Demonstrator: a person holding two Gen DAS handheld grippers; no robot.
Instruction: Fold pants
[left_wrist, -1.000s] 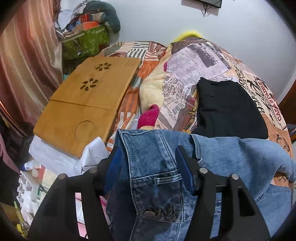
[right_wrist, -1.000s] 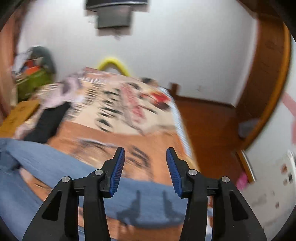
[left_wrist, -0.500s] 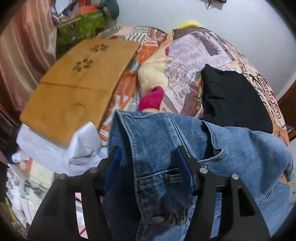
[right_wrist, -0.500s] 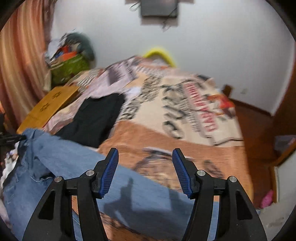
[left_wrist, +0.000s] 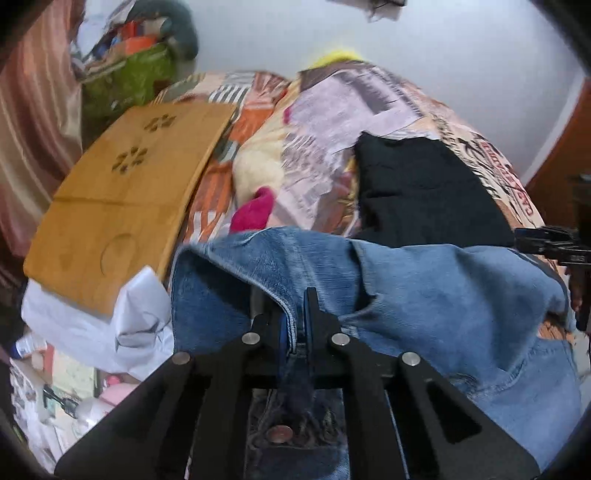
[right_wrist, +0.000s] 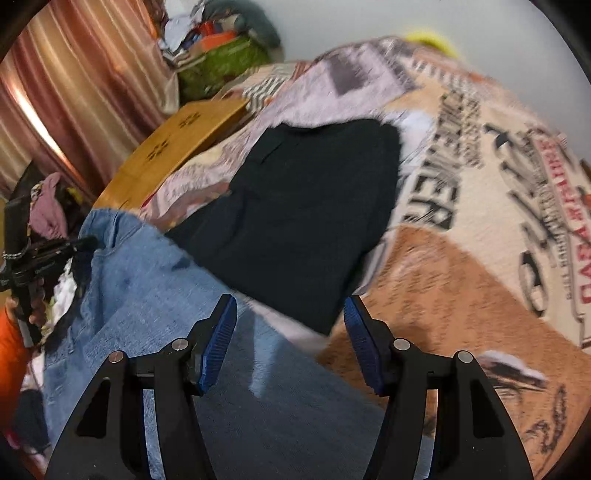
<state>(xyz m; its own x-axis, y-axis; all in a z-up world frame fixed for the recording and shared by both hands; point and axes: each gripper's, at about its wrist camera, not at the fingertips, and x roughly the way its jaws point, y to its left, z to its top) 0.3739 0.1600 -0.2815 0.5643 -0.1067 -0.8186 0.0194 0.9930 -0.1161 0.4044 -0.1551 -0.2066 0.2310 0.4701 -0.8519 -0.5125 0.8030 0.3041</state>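
Blue jeans (left_wrist: 443, 288) lie on the patterned bedspread (left_wrist: 332, 110), waistband toward me. My left gripper (left_wrist: 295, 317) is shut on the jeans' waistband near the button (left_wrist: 279, 432). In the right wrist view the jeans (right_wrist: 147, 295) spread across the lower left, and my left gripper (right_wrist: 79, 243) shows at their far corner. My right gripper (right_wrist: 290, 336) is open and empty, above the jeans leg near the edge of a folded black garment (right_wrist: 306, 206).
The black garment (left_wrist: 424, 192) lies on the bed beyond the jeans. A wooden lap table (left_wrist: 122, 192) sits at the left, over white bags (left_wrist: 110, 325). A pink sock (left_wrist: 255, 210), a curtain (right_wrist: 74, 92) and a green bag (left_wrist: 125, 85) stand around.
My left gripper has closed on the jeans' waistband. My right gripper has swung left and down, from facing the bed's far side to hovering over the jeans and black garment.
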